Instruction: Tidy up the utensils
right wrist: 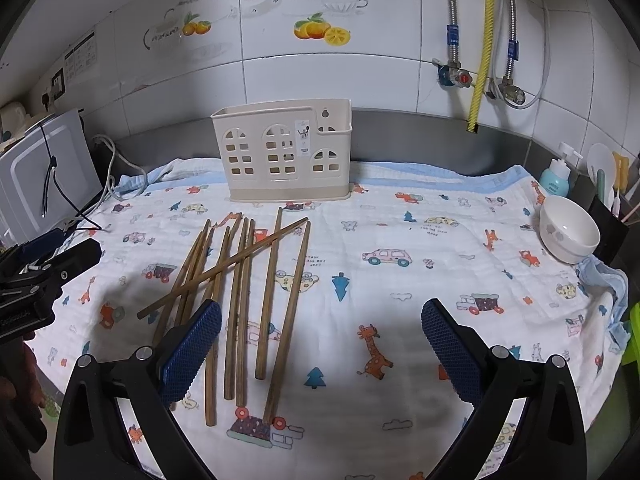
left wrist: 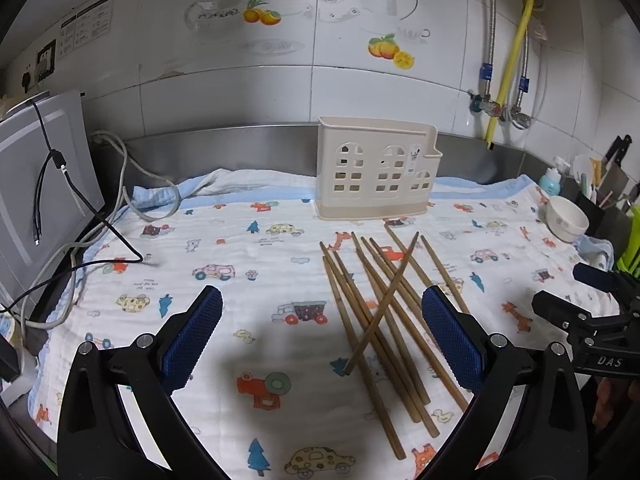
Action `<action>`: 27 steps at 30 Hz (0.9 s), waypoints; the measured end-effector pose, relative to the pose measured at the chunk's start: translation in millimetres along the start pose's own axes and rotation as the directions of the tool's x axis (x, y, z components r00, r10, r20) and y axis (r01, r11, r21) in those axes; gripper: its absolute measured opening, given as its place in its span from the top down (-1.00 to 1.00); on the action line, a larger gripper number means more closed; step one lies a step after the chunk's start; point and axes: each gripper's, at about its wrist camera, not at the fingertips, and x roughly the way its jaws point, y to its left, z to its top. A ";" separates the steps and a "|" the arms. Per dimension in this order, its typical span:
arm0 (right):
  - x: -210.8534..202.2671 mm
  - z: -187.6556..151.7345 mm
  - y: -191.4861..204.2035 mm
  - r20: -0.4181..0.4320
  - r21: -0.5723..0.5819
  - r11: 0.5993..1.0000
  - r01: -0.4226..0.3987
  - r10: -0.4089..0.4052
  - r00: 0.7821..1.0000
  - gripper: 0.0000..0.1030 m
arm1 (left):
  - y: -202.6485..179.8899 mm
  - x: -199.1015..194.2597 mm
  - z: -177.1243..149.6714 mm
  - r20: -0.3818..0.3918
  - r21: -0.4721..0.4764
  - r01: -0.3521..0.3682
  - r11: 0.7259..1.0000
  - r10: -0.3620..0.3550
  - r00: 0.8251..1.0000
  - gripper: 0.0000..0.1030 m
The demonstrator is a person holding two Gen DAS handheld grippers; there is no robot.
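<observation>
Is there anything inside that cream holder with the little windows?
Through the cut-out windows of the holder only pale plastic and dark gaps show; no utensil rises above its rim. The chopsticks lie outside, on the cloth. Its floor is hidden.

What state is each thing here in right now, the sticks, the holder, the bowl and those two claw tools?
Chopsticks: lying loose on the cloth, one crossed over the others.
Holder: upright, no utensils seen inside.
Bowl: upright, looks empty.
Left gripper: open, holding nothing.
Right gripper: open, holding nothing.
</observation>
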 end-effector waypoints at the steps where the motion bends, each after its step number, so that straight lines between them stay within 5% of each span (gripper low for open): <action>1: 0.7 -0.5 0.4 -0.003 -0.002 1.000 0.000 0.000 1.000 -0.89 | 1.1 0.3 -0.2 -0.007 -0.003 0.016 1.000 -0.016 1.000 -0.90; 7: 4.1 -3.8 -0.2 -0.017 -0.001 1.000 0.001 -0.001 1.000 -0.89 | 0.1 2.8 -5.8 -0.039 0.040 0.038 0.998 -0.036 0.999 -0.82; 14: 5.6 -6.7 -6.7 -0.024 0.012 1.000 0.000 0.001 1.000 -0.89 | -17.0 13.5 -12.6 -0.107 0.117 0.135 0.984 -0.123 0.987 0.16; 20: 7.7 -8.6 -9.2 -0.030 0.018 1.000 -0.006 0.006 1.000 -0.89 | -23.9 23.6 -28.7 -0.166 0.145 0.243 0.959 -0.219 0.962 0.19; 27: 17.4 -12.9 -8.9 -0.052 0.024 0.999 -0.023 0.024 0.998 -0.89 | -21.5 40.6 -39.2 -0.216 0.166 0.224 0.960 -0.186 0.959 0.45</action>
